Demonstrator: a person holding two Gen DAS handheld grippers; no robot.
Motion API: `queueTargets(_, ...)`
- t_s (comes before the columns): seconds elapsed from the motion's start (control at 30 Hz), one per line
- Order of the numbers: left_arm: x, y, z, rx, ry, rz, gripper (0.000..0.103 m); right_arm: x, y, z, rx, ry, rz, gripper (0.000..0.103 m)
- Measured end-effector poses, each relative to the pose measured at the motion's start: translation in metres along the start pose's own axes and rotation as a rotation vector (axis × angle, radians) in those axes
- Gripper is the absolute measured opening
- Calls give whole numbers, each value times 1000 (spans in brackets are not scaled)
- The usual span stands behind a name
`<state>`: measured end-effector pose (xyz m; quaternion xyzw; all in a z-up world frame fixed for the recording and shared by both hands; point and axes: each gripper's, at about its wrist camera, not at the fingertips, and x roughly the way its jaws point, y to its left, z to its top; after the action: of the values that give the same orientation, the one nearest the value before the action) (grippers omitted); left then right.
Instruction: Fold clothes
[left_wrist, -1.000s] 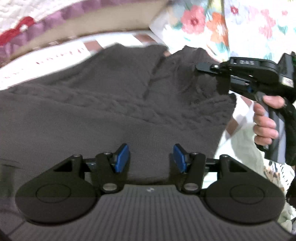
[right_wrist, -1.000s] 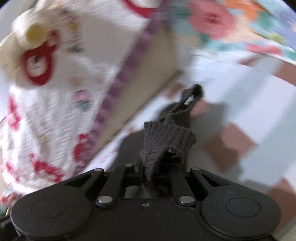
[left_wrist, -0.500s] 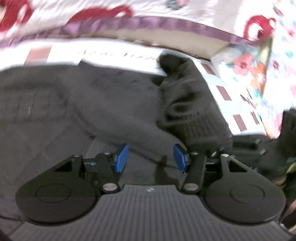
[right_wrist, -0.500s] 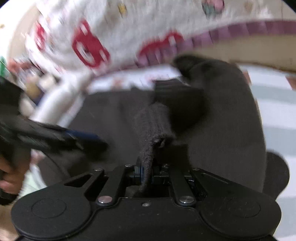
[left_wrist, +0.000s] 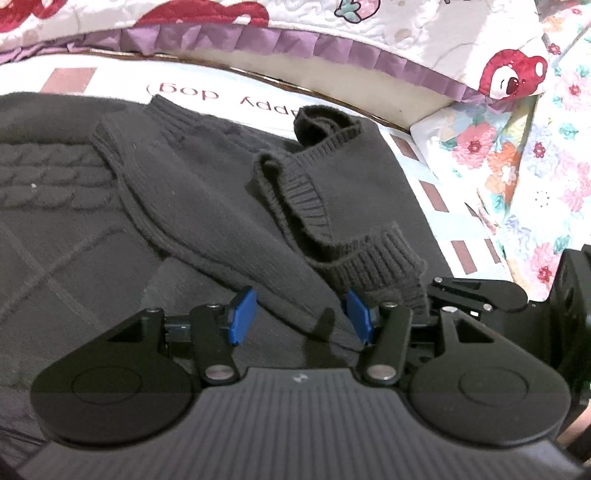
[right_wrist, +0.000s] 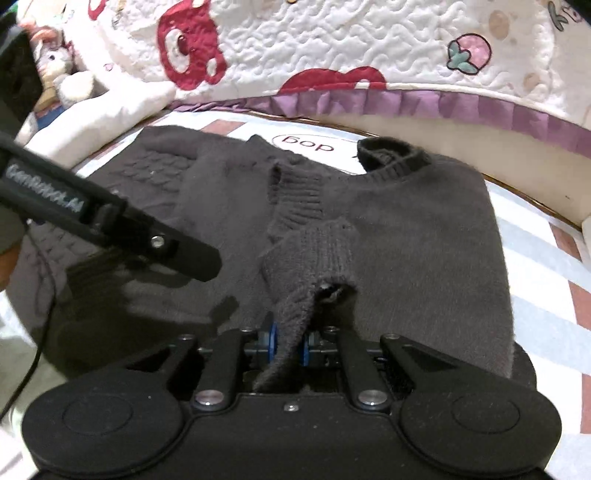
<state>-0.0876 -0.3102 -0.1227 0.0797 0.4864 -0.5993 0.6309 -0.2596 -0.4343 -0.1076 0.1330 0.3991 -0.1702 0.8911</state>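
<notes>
Sweater (left_wrist: 207, 206), dark grey knit, lay spread on the striped sheet (left_wrist: 110, 79), its neckline (left_wrist: 325, 122) up near twelve o'clock toward the quilt's purple frill (left_wrist: 295, 40). One sleeve (left_wrist: 207, 206) was already crossed over the body, running from ten o'clock down toward my left gripper (left_wrist: 299, 317). The other sleeve's ribbed cuff (right_wrist: 325, 254) sat pinched between the blue pads of my right gripper (right_wrist: 288, 345), drawn in over the middle of the chest. By my judgement the sleeves were nearly both folded in; setting this cuff down flat and then doubling the body was what remained.

My left gripper hovered low over the sweater with its jaws parted and nothing between them, pointing toward twelve o'clock. In its view my right gripper sat close by at three o'clock, angled inward across the garment. In the right view my left one entered from nine o'clock.
</notes>
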Motion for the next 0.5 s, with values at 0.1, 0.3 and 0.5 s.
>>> queueTargets(0.1, -1, 1, -3, 7, 6, 4, 54, 1, 7, 2, -17, -8, -22, 19)
queueTargets(0.3, -2, 3, -9, 21, 18, 12, 57, -33, 6, -5, -78, -135, -100, 30)
queueTargets(0.5, -3, 4, -15, 34, 30, 21, 58, -76, 1, -14, -147, -295, -188, 42)
